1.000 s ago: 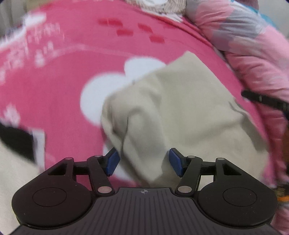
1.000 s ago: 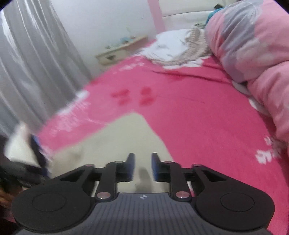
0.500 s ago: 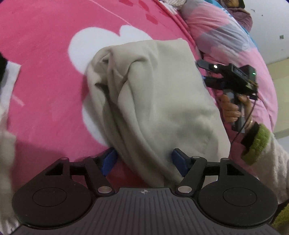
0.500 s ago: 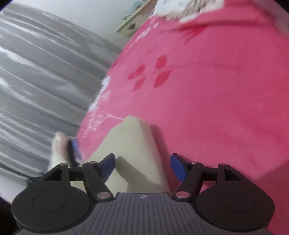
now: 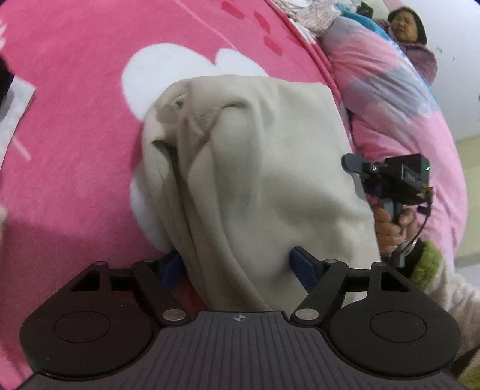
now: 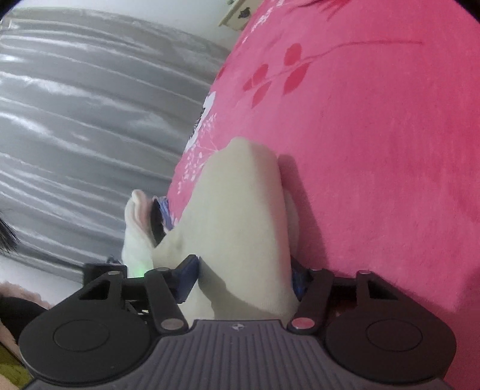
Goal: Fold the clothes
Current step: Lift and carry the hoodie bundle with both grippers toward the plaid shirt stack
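Note:
A beige garment (image 5: pixel 270 168) lies folded lengthwise on the pink bedspread (image 5: pixel 75 126), its left side bunched in ridges. My left gripper (image 5: pixel 237 267) straddles its near end. The thick fold fills the gap, but the blue pads show no clear pinch. In the right wrist view my right gripper (image 6: pixel 244 277) straddles another end of the garment (image 6: pixel 237 216). Its jaws are closing with cloth between them, not clamped. A hand (image 5: pixel 390 228) holds that gripper at the garment's right edge. A left gripper finger (image 6: pixel 157 219) shows past the cloth.
A rolled pink quilt (image 5: pixel 390 99) runs along the bed's right side, with a person lying beyond it (image 5: pixel 417 45). Loose clothes (image 5: pixel 315 15) are piled at the far end. A grey curtain (image 6: pixel 90 105) hangs beside the bed, near a small nightstand (image 6: pixel 237 15).
The right gripper dropped from above the bed to the garment's edge; its jaws went from nearly shut to wide, then narrowed around the cloth. The left gripper sank and rolled slightly, its jaws a little wider.

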Demonstrator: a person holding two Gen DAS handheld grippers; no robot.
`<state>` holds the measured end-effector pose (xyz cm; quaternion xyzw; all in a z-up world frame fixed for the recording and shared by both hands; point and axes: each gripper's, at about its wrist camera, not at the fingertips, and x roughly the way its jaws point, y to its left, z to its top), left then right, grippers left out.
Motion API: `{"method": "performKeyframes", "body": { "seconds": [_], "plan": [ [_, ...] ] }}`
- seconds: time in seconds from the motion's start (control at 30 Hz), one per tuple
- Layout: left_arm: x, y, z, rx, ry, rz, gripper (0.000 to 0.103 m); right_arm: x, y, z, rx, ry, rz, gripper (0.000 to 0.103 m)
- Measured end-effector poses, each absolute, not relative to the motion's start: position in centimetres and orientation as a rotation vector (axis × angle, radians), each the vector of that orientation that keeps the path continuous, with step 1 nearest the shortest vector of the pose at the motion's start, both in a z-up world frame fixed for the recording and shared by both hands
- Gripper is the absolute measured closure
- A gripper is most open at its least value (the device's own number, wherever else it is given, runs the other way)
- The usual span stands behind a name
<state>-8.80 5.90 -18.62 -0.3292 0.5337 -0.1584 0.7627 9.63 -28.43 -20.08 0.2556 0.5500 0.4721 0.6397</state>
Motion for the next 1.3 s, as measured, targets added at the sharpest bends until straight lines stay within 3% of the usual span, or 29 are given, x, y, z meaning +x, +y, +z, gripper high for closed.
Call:
{"method": "performKeyframes", "body": {
  "seconds": [0.2, 0.4, 0.97, 1.3],
  "plan": [
    [-9.1, 4.7, -17.0, -0.613, 1.113, -0.34, 0.056, 7.9, -27.5, -17.9, 0.467, 1.182, 0.999, 0.062],
    [-9.3, 5.4, -15.7, -0.645, 1.062, -0.353, 0.066, 4.4, -27.2, -13.9, 0.388, 1.035, 0.962, 0.068],
    [-11.4, 6.2, -7.9, -0.642, 0.824, -0.44, 0.069, 0.6, -28.6, -7.2, 0.446, 0.824, 0.947, 0.069],
    [-15.4, 9.1, -1.5, -0.565, 0.56, -0.334, 0.069, 1.9, -24.1, -2.6, 0.495, 0.74, 1.082, 0.069]
  ]
}}
